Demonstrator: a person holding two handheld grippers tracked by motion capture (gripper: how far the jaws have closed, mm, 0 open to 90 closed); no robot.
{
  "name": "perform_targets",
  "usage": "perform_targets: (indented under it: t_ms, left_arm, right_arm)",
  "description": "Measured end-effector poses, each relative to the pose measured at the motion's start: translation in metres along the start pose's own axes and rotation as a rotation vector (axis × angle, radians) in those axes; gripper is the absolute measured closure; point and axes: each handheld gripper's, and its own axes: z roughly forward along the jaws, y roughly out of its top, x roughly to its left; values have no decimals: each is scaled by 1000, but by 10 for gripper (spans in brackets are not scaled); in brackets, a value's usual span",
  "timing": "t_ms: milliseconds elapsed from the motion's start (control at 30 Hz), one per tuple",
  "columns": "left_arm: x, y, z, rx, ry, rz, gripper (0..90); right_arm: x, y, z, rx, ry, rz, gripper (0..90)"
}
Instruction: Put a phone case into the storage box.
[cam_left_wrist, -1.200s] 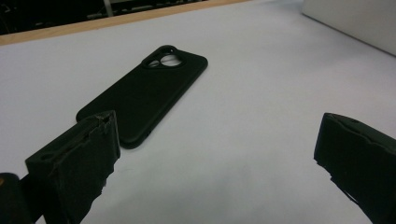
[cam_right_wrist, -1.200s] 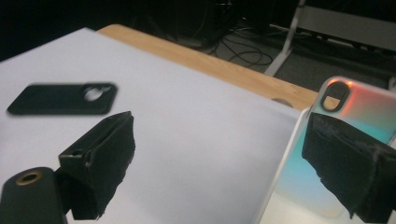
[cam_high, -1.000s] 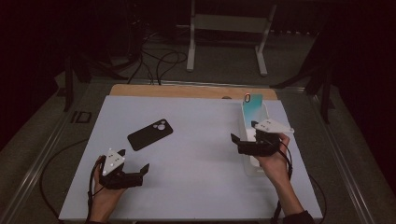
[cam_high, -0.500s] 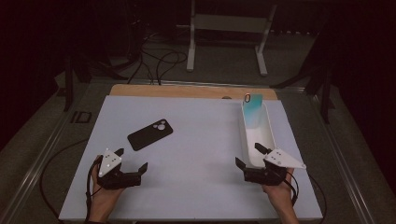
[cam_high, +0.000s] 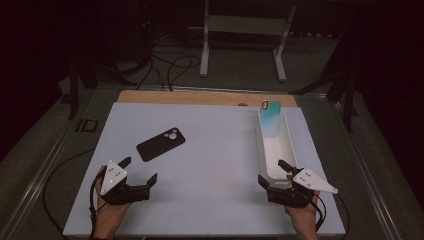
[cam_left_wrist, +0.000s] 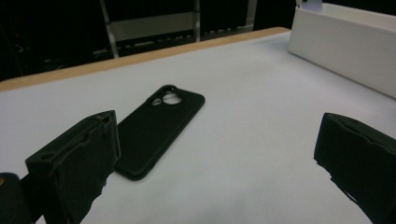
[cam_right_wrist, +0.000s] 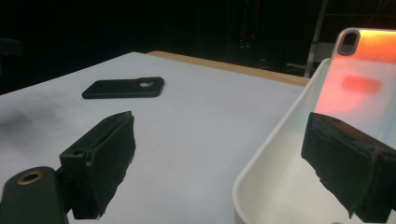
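The left tongs (cam_high: 134, 176) rest low at the near left of the surface (cam_high: 210, 150), jaws spread wide with nothing between them. The right tongs (cam_high: 274, 176) sit at the near right, likewise wide apart and empty, just at the near end of the long white bin (cam_high: 286, 145).

In the left gripper view the black phone case (cam_left_wrist: 156, 128) lies flat a little ahead of the jaws, camera cutout turned away, its near corner passing behind the left jaw. That line-up suggests the left tongs are posed for a reach to it; lying flat, it offers only thin edges, so the jaws would probably have to come down astride its narrow width.

In the right gripper view the bin's rounded near rim (cam_right_wrist: 261, 172) lies between the jaws, and a translucent phone case (cam_right_wrist: 362, 79) leans upright against the bin's far end, glowing orange and pink there, though in the high view it (cam_high: 270, 120) reads teal. Propped like that it takes little floor, leaving room in the bin, perhaps for the black one.

The lower part of the leaning case is hidden behind the right jaw. The surroundings beyond the surface are dark; a pale frame (cam_high: 245, 35) and cables (cam_high: 170, 65) on the floor can just be made out.
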Motion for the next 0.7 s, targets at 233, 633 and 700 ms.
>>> perform_targets:
  t_ms: [233,633,700]
  left_arm:
    - [-3,3,-2,-4,-12,16,7]
    - [-3,16,-6,1,-19,29,7]
    - [-1,21,-5,13,-19,38,6]
  right_arm:
    - [0,-2,-1,-10,-10,5,96]
    - [-1,-4,0,5,-27,17,95]
    - [-1,-5,1,8,-25,20,94]
